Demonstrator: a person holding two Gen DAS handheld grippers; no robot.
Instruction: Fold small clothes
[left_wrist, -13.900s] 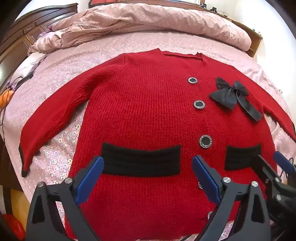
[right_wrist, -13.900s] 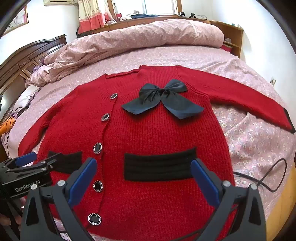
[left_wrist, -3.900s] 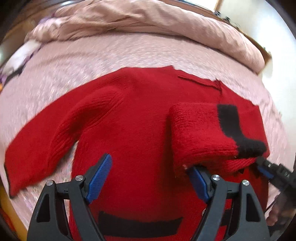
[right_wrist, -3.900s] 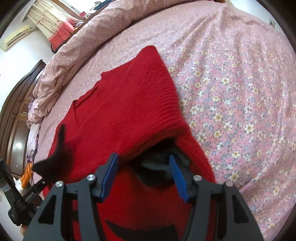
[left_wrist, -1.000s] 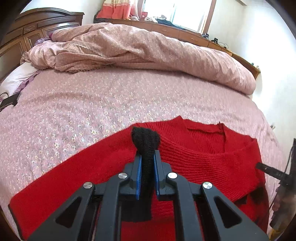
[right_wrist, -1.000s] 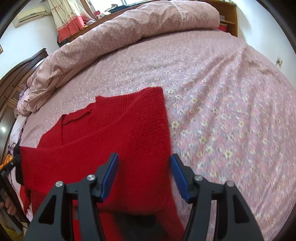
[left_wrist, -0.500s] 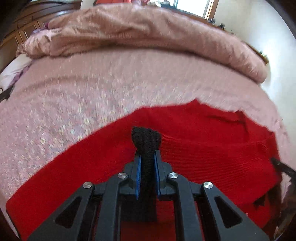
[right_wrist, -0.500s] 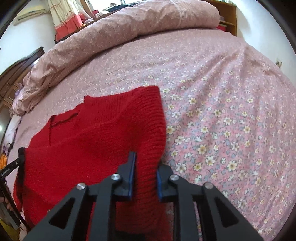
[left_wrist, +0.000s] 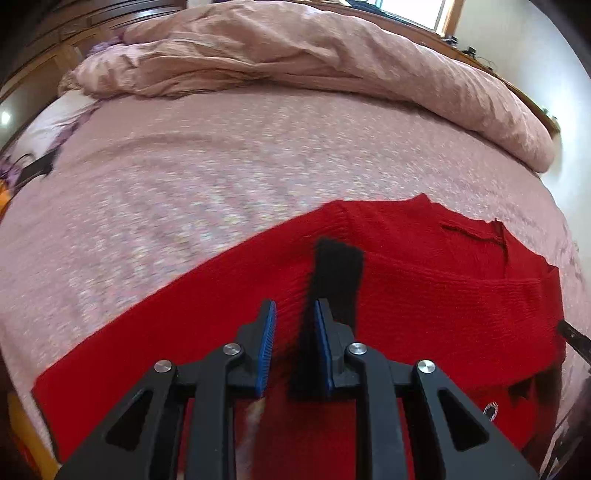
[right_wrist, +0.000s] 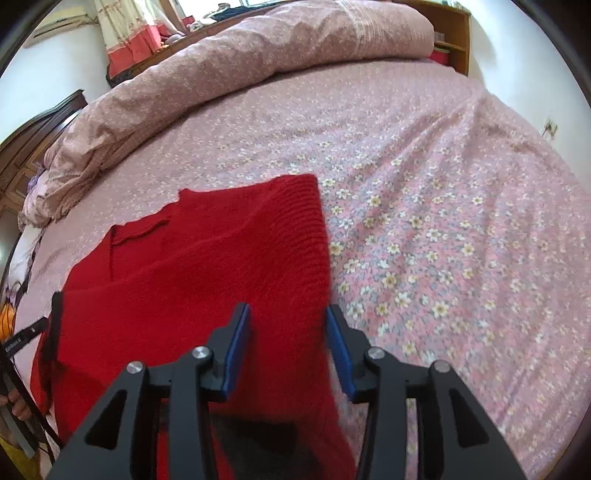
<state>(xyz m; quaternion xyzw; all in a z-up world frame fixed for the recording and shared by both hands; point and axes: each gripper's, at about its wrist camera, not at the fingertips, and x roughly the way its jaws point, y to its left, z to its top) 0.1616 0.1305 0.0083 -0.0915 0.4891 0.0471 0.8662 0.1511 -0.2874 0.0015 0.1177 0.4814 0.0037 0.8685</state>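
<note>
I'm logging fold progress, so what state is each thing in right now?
Red cardigan: lying on the bed, both sleeves folded across its body.
Black cuff: resting on the cardigan, between the left pads, not pinched.
Left hand-held gripper: jaws opening.
Right hand-held gripper: jaws opening, straddling the cardigan's folded edge.
Quilt: bunched along the far side.

Cardigan (left_wrist: 424, 295) lies flat on the bed (left_wrist: 221, 166), near edge, neckline toward the far side. Rolled duvet (left_wrist: 314, 62) runs across the bed behind it, well apart. Left sleeve is folded in over the body; its cuff (left_wrist: 336, 273) lies on top, between the opening jaws of the left hand-held gripper (left_wrist: 291, 325), against the right pad only. Right hand-held gripper (right_wrist: 288, 339) straddles the folded right edge of the cardigan, jaws opening, pads off the knit. Bare sheet to its right. Shelf unit (right_wrist: 452, 44) stands behind the duvet, far right.
</note>
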